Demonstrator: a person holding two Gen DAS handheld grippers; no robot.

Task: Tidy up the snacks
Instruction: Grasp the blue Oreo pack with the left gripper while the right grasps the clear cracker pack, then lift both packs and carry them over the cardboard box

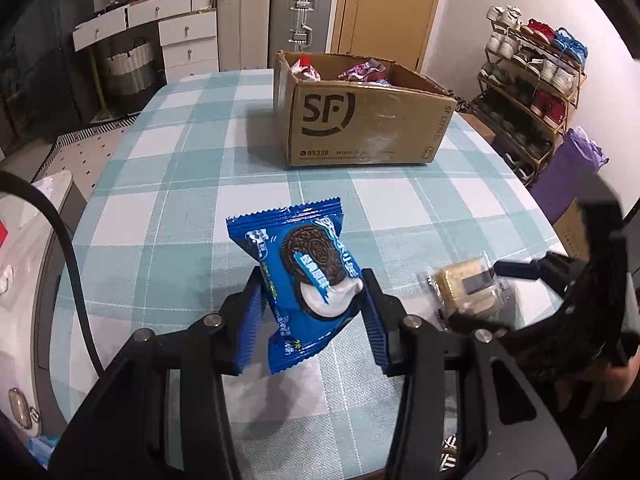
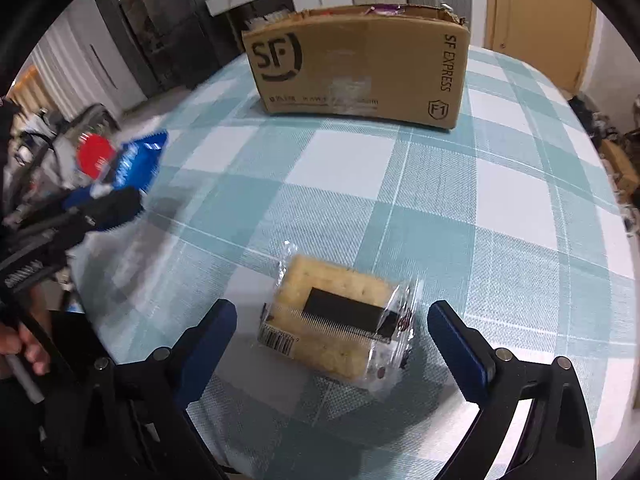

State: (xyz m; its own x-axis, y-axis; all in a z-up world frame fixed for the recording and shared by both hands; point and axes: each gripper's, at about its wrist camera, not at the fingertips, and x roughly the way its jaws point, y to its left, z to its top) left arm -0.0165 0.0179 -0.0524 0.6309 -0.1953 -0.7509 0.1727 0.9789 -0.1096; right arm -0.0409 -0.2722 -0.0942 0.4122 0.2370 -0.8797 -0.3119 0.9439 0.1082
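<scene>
My left gripper [image 1: 312, 300] is shut on a blue Oreo packet [image 1: 304, 276] and holds it above the checked tablecloth [image 1: 192, 184]. The packet also shows blurred at the left of the right wrist view [image 2: 138, 160]. My right gripper [image 2: 332, 332] is open, its fingers on either side of a clear-wrapped cracker pack [image 2: 340, 320] that lies on the cloth. The cracker pack shows in the left wrist view [image 1: 466, 290] too. A brown SF cardboard box [image 1: 360, 120] stands open at the far middle of the table with several snack packets inside; it also shows in the right wrist view [image 2: 360, 64].
The table edge curves away left and right. Behind it stand white drawers [image 1: 176, 28], a silver suitcase [image 1: 300, 20] and a door. A shoe rack [image 1: 532, 80] stands at the right, a purple bag [image 1: 568, 172] beside it.
</scene>
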